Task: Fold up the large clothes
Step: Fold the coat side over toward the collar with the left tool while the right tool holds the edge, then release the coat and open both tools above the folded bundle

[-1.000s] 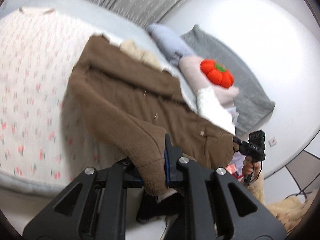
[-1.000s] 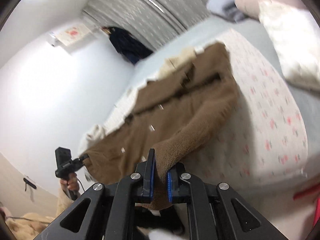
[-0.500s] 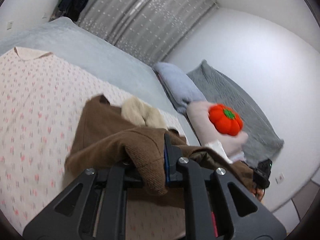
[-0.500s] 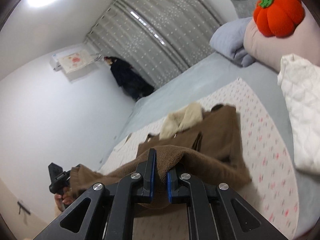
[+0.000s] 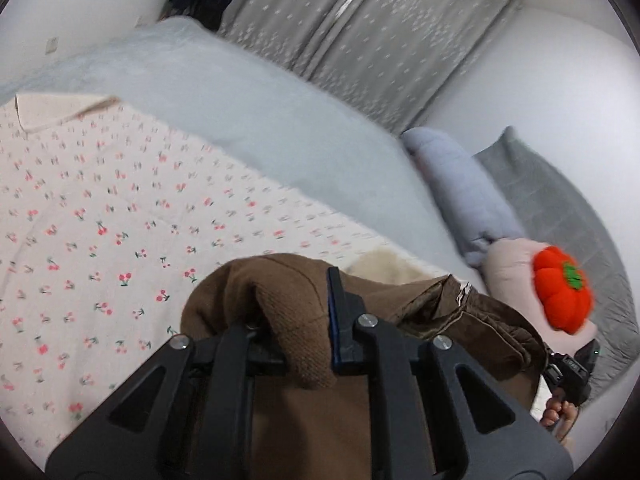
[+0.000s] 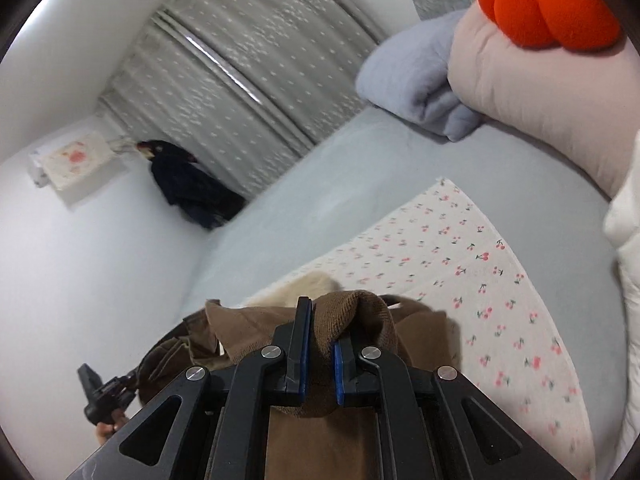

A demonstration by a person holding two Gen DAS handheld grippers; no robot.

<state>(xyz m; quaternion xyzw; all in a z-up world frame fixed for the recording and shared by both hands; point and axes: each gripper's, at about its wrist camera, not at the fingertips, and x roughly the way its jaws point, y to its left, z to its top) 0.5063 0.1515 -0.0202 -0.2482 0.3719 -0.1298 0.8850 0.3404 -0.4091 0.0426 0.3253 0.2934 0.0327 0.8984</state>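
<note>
A brown knitted coat [image 5: 280, 300] with a cream fleece collar [image 5: 380, 268] is folded forward over a cherry-print sheet [image 5: 100, 208] on the bed. My left gripper [image 5: 296, 320] is shut on one ribbed hem corner of the brown coat, the cloth bunched between its pads. Far right in the left wrist view, the right gripper [image 5: 572, 372] shows small, in a hand. In the right wrist view my right gripper [image 6: 320, 344] is shut on the other hem corner of the coat [image 6: 352, 308]. The coat's body lies doubled under both grippers.
A grey-blue bedspread [image 5: 260, 120] stretches to the grey curtains [image 5: 360, 20]. A blue pillow [image 6: 412, 72], a pink pillow [image 6: 540, 92] with an orange pumpkin plush [image 6: 548, 4], and a white quilted item [image 6: 628, 240] lie at the right. Dark clothes [image 6: 184, 184] hang by the wall.
Both grippers carried the coat's hem forward over the bed, doubling the coat onto itself. The collar and the pillows now appear much nearer. Both grips stayed shut.
</note>
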